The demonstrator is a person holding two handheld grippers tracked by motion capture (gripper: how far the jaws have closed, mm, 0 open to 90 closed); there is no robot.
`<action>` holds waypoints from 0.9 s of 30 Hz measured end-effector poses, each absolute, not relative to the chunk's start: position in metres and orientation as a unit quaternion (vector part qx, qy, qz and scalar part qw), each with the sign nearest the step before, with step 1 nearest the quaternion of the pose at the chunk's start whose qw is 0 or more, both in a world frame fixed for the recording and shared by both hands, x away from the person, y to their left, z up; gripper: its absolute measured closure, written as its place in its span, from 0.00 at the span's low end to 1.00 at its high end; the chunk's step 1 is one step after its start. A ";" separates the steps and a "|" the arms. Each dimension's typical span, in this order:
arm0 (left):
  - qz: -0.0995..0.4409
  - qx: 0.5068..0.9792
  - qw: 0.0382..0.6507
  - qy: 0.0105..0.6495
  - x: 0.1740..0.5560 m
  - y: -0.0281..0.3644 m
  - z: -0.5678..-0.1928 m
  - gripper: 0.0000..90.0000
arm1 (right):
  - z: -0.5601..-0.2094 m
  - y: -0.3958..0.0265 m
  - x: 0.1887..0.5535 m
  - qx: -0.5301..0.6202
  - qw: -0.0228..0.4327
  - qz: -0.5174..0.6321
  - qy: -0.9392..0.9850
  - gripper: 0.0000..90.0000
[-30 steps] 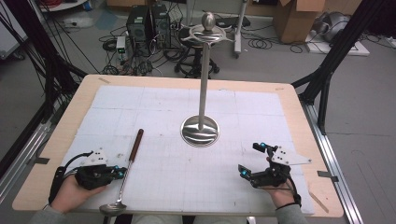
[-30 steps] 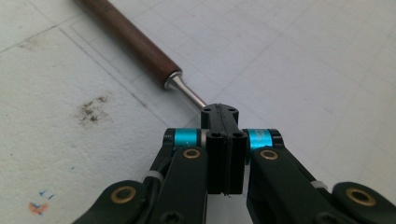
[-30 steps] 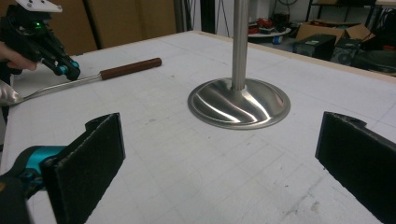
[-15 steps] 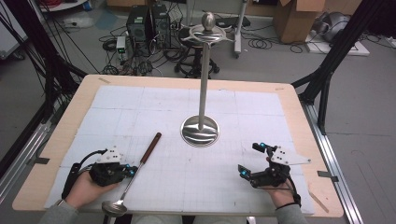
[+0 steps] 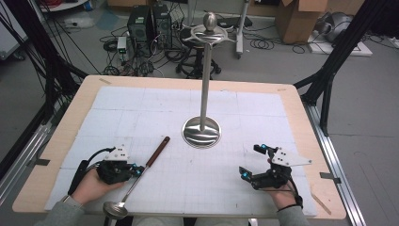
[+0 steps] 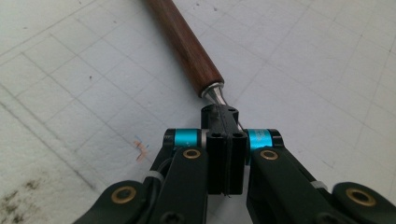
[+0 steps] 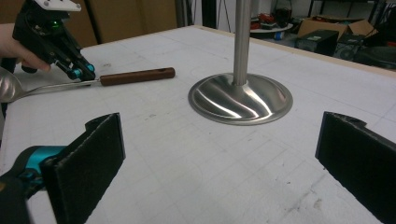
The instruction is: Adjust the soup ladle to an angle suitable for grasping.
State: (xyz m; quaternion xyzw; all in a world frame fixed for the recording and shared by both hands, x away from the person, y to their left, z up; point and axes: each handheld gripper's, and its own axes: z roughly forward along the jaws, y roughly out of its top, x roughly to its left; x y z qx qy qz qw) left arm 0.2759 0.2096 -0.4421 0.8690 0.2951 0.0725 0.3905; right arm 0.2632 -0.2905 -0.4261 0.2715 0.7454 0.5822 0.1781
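- Two handheld claws work over the white gridded mat that covers the wooden desk.
- We see the left claw pressed together on the thin steel shaft of a long ladle with a dark brown wooden handle, just below where wood meets metal; the left gripper view shows its jaws closed on that shaft.
- We find the ladle lying at a slant on the near-left part of the mat, its polished bowl at the desk's front edge and its handle pointing toward the stand.
- We see the right claw spread wide and empty at near right, its black pads well apart.
- Between the two stands a tall polished steel pole on a round domed base, upright at the mat's middle.
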 end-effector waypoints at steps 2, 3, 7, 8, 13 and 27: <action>0.073 0.872 0.386 0.291 0.277 0.206 -0.441 1.00 | -0.426 -0.290 0.264 0.271 0.180 0.581 0.746 0.00; 0.071 0.875 0.383 0.289 0.277 0.204 -0.440 1.00 | -0.426 -0.290 0.263 0.273 0.178 0.580 0.747 0.00; 0.068 0.883 0.374 0.276 0.279 0.196 -0.439 1.00 | -0.427 -0.290 0.263 0.271 0.178 0.580 0.747 0.00; 0.068 0.883 0.374 0.276 0.279 0.196 -0.439 1.00 | -0.427 -0.290 0.263 0.271 0.177 0.580 0.748 0.00; 0.067 0.889 0.367 0.266 0.279 0.188 -0.437 1.00 | -0.427 -0.290 0.264 0.271 0.177 0.580 0.747 0.00; 0.072 0.882 0.399 0.239 0.266 0.193 -0.426 1.00 | -0.427 -0.290 0.263 0.274 0.174 0.582 0.746 0.00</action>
